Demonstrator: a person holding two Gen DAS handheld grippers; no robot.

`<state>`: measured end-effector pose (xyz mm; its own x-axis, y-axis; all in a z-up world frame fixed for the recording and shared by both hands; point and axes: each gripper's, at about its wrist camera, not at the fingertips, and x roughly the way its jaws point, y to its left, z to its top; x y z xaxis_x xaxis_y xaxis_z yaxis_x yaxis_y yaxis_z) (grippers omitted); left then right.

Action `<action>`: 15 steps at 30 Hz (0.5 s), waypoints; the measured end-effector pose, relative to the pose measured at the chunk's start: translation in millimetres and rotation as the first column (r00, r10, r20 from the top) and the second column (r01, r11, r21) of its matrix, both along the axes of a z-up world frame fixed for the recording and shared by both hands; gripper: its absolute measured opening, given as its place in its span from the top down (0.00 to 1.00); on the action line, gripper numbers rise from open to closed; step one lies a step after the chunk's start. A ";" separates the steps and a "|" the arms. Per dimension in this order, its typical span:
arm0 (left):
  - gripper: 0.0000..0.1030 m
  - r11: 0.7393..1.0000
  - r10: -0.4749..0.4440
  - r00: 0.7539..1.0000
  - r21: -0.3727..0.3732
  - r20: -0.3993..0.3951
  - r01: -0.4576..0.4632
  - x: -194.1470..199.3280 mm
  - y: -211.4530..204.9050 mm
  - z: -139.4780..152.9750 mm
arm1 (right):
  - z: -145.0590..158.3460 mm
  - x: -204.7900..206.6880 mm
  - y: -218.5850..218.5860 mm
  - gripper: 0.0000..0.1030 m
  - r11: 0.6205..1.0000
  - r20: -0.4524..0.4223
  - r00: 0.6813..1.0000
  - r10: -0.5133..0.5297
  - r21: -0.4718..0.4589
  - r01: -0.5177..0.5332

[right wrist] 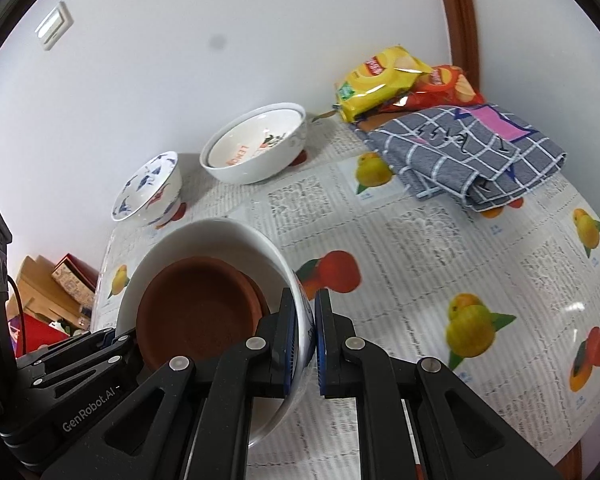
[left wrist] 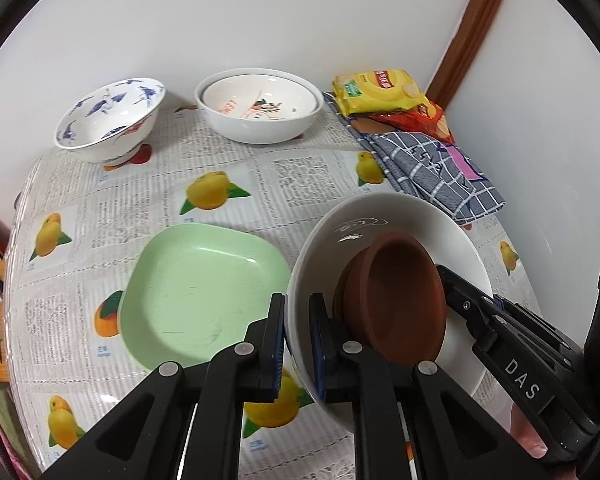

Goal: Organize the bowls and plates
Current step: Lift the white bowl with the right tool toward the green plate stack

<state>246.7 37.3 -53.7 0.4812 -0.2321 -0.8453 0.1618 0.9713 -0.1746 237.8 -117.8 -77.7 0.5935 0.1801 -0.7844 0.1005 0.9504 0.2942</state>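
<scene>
A white bowl (left wrist: 400, 216) (right wrist: 204, 236) with stacked brown dishes (left wrist: 400, 292) (right wrist: 200, 312) inside hangs tilted just over the table. My left gripper (left wrist: 298, 308) is shut on its left rim. My right gripper (right wrist: 304, 300) is shut on the opposite rim and shows in the left wrist view (left wrist: 460, 292). A square green plate (left wrist: 196, 288) lies on the table just left of the bowl. At the back stand a blue-patterned bowl (left wrist: 108, 120) (right wrist: 148, 188) and a white bowl stack (left wrist: 260, 108) (right wrist: 256, 148).
A folded grey checked cloth (left wrist: 432, 172) (right wrist: 472, 152) and yellow and red snack bags (left wrist: 380, 92) (right wrist: 384, 80) fill the back right corner. The wall runs close behind the bowls. The fruit-print tablecloth (right wrist: 440, 256) covers the table; boxes (right wrist: 56, 280) sit below its left edge.
</scene>
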 end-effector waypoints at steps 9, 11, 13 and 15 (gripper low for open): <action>0.89 0.999 0.042 0.999 0.002 -0.003 -0.042 0.3 27.4 -2.5 | -4.3 7.8 27.4 0.91 0.999 -0.004 0.999 0.041 0.012 -0.041; 0.89 0.999 0.051 0.999 0.002 -0.003 -0.050 0.9 33.3 -3.0 | -5.0 9.8 32.8 0.91 0.999 -0.004 0.999 0.049 0.014 -0.049; 0.89 0.998 0.056 0.998 0.004 -0.002 -0.056 1.3 38.1 -3.1 | -5.2 11.5 36.8 0.91 0.998 -0.003 0.998 0.056 0.016 -0.056; 0.89 0.998 0.061 0.998 0.004 -0.002 -0.061 2.2 42.5 -3.1 | -5.4 13.8 41.9 0.91 0.998 -0.001 0.998 0.064 0.014 -0.064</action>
<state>248.9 79.9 -56.7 0.4930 -0.1987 -0.8471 0.1015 0.9801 -0.1708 251.7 -75.9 -83.2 0.5789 0.2289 -0.7826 0.0400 0.9507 0.3076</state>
